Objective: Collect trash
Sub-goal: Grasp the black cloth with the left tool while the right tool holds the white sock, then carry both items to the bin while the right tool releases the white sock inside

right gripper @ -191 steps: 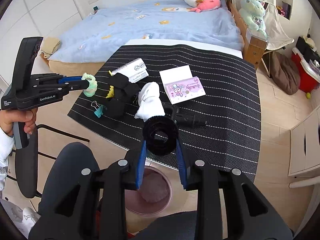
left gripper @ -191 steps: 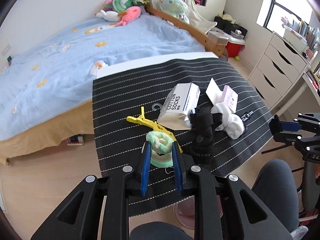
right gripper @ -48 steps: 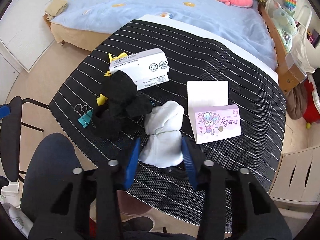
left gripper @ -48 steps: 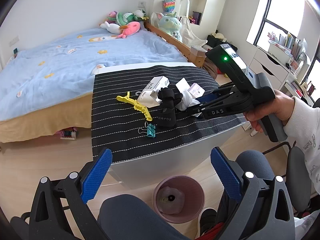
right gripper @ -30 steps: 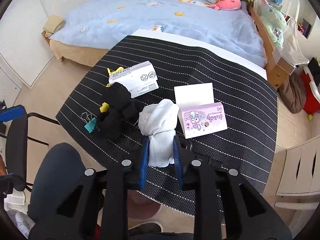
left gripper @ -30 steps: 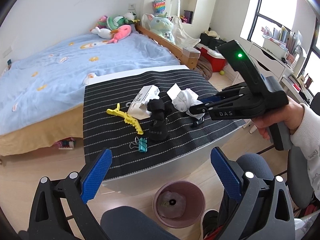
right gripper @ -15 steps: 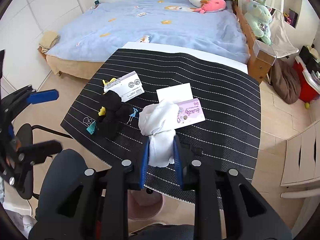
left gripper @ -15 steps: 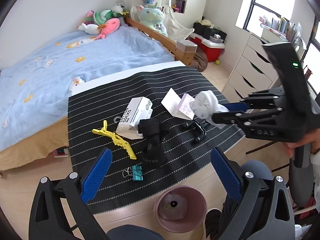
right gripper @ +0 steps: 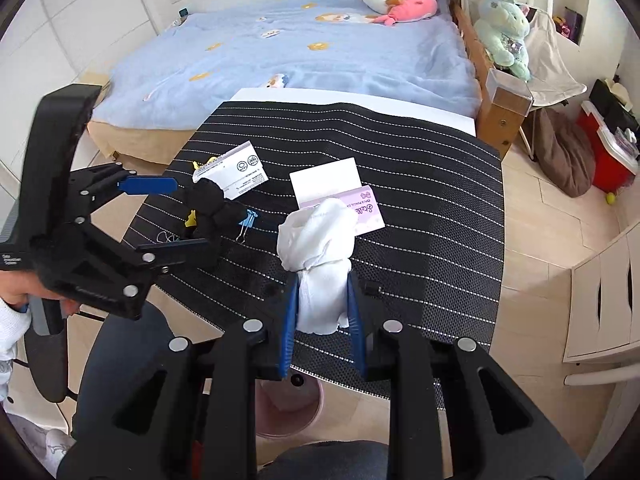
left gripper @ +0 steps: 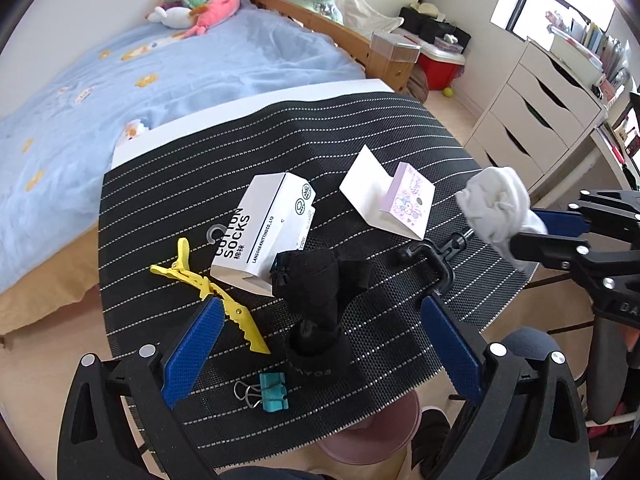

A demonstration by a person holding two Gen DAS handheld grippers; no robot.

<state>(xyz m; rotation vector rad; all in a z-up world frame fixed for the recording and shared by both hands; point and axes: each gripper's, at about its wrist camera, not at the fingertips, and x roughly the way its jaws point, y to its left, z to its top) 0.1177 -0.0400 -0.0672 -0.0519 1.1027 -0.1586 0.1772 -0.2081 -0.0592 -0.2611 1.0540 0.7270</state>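
Striped mat (left gripper: 400,140) covers the table, bed behind. Nearest you, pink bin (right gripper: 288,412) sits on the floor under the mat's near edge, at 6 o'clock. Your right gripper (right gripper: 322,300) is clenched on the white sock wad (right gripper: 316,240), lifted off the mat; next, carry it toward you past the edge, over the bin, then release. Left gripper (left gripper: 316,340) is spread wide, empty, over the black sock (left gripper: 316,292). Farther, at 12, sock box (left gripper: 264,232) & pink card (left gripper: 408,200). Open room at 3.

Both wrist fisheyes look steeply down, close over the shared striped table (left gripper: 360,128).
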